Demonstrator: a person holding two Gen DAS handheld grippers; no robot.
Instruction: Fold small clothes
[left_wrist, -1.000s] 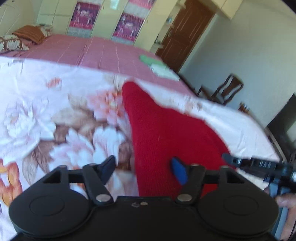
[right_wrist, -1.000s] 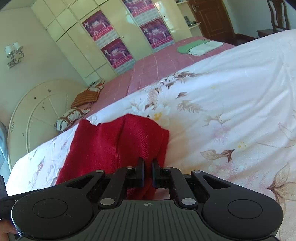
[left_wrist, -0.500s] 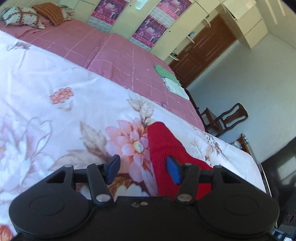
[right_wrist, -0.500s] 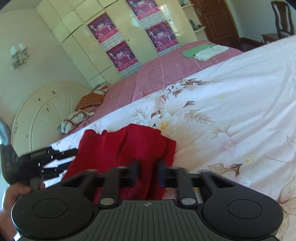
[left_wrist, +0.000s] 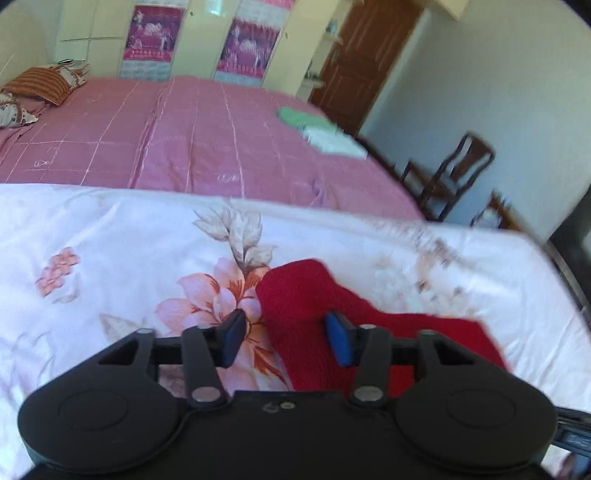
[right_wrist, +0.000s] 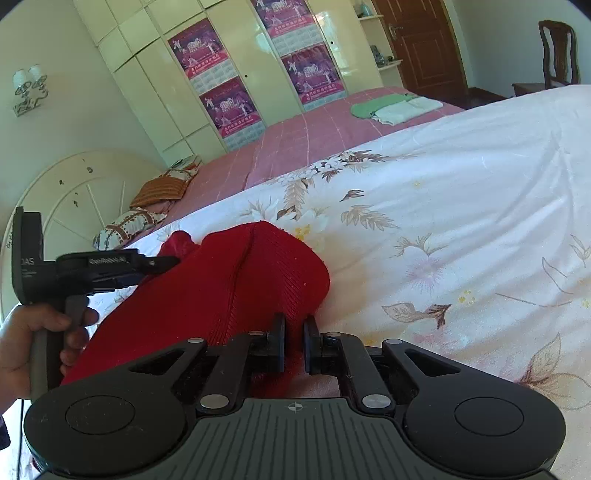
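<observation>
Moved: left gripper (left_wrist: 282, 341) now back over red garment's (right_wrist: 236, 284) edge.
Left jaws: wide, holding nothing.
Right gripper (right_wrist: 294, 341): jaws narrow, pinching garment's hem.
Room: floral bedspread (right_wrist: 461, 206) spreads to the right.

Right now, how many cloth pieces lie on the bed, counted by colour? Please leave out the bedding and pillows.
Red: 1, red knit garment
Green: 1, green folded cloth
White: 1, white folded cloth
Total: 3

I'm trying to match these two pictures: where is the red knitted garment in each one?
Left wrist view: red knitted garment lies low and centre-right, beyond the open left gripper.
Right wrist view: it fills the lower left, its edge pinched by the right gripper.
Shared landmark: folded green cloth on the pink bedspread.
</observation>
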